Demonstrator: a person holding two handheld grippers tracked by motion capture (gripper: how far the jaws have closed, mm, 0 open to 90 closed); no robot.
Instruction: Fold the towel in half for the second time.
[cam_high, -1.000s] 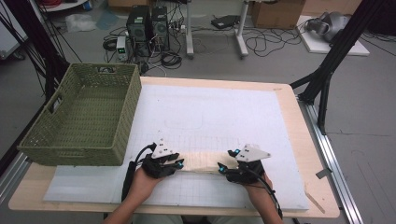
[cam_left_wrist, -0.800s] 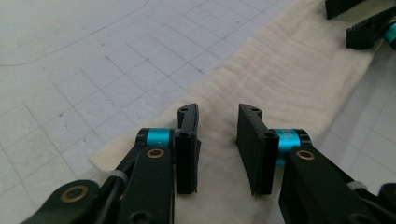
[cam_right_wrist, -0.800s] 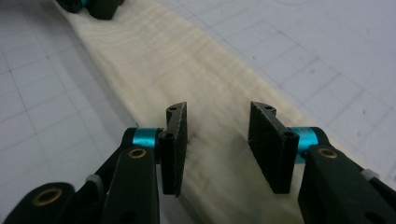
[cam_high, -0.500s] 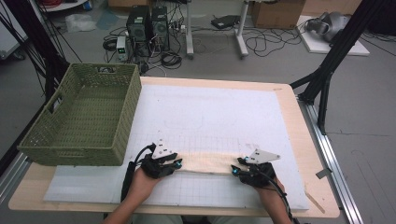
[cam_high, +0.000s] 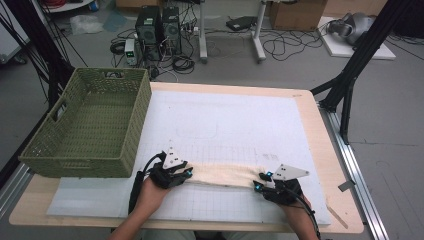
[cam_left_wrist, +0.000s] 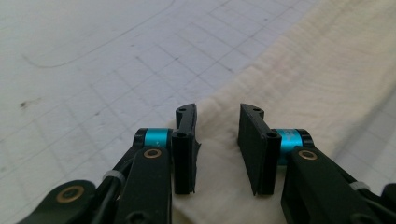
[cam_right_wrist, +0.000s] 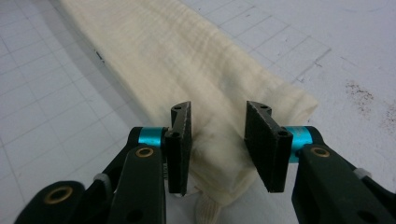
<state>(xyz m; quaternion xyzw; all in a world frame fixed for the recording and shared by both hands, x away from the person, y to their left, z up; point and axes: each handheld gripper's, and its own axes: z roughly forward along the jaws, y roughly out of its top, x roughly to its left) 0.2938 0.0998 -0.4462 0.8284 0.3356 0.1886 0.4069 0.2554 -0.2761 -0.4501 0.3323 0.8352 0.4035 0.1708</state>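
The left tool (cam_high: 186, 172) sat at the left end of a folded cream cloth (cam_high: 225, 175), and the right tool (cam_high: 260, 183) sat at its right end, so the cloth lay stretched as a long narrow band between the two on the white gridded mat (cam_high: 225, 120) of the counter (cam_high: 327, 150).

In the left gripper view, the left tool (cam_left_wrist: 217, 140) had its jaws standing apart, with a raised bunch of the cloth (cam_left_wrist: 303, 79) between them; whether the pads pressed on it could not be told.

In the right gripper view, the right tool (cam_right_wrist: 218, 140) had just been closing its jaws. They stood partly apart around the gathered end of the cloth (cam_right_wrist: 187, 51), with the left pad against the fabric and a small gap at the right pad.

A green woven basket (cam_high: 90, 125) stood on the counter's left side, well apart from the cloth.
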